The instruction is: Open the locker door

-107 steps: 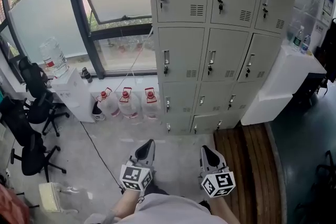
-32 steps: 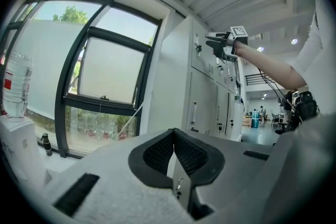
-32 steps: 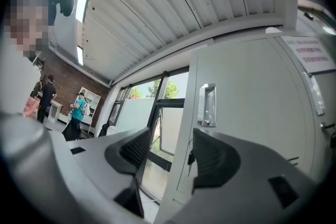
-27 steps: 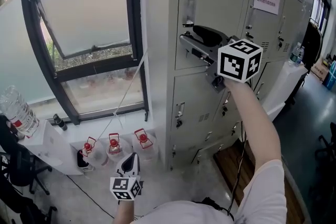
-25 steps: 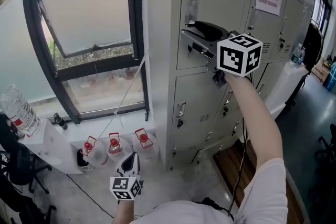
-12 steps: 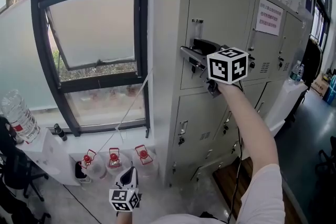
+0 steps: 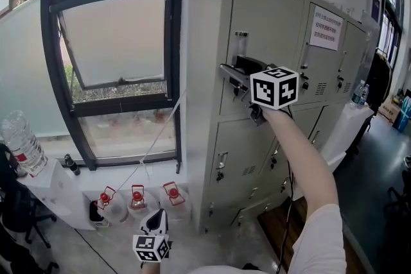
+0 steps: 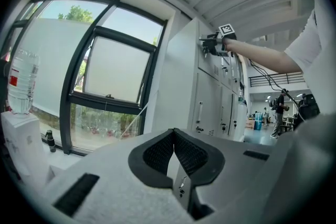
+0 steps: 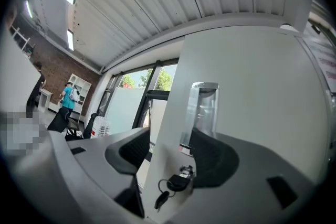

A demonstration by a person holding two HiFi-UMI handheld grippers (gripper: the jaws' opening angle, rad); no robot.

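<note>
The locker bank (image 7: 282, 138) fills the right half of the head view, next to a tall window (image 7: 115, 42). The locker door (image 7: 270, 16) to be opened is at the bank's top left corner. From here it looks shut or barely ajar, and I cannot tell which.

The person's right arm (image 7: 295, 151) reaches up to that door and puts the right tool (image 7: 232, 68) at the door's left edge. The left tool (image 7: 156, 220) hangs low, well apart from the lockers, above the water jugs (image 7: 135, 202) on the floor. Its pads are pressed together with nothing between them.

In the right gripper view the right tool's jaws are spread on either side of the door's left edge. The upright handle (image 9: 202, 113) stands between them, close to the right pad. A strip of window light shows between the left pad and the door's edge, so I judge that nothing is pinched yet. A key (image 9: 178, 182) sits in the lock just below the handle, with a second key dangling from its ring.

The handle's long axis runs vertically, and the jaws open across it. The handle sits at the door's left edge, so the hinges are probably on the right. The coming move would then be to close on the handle or the edge and pull back toward the person, swinging the door out to the right.
</note>
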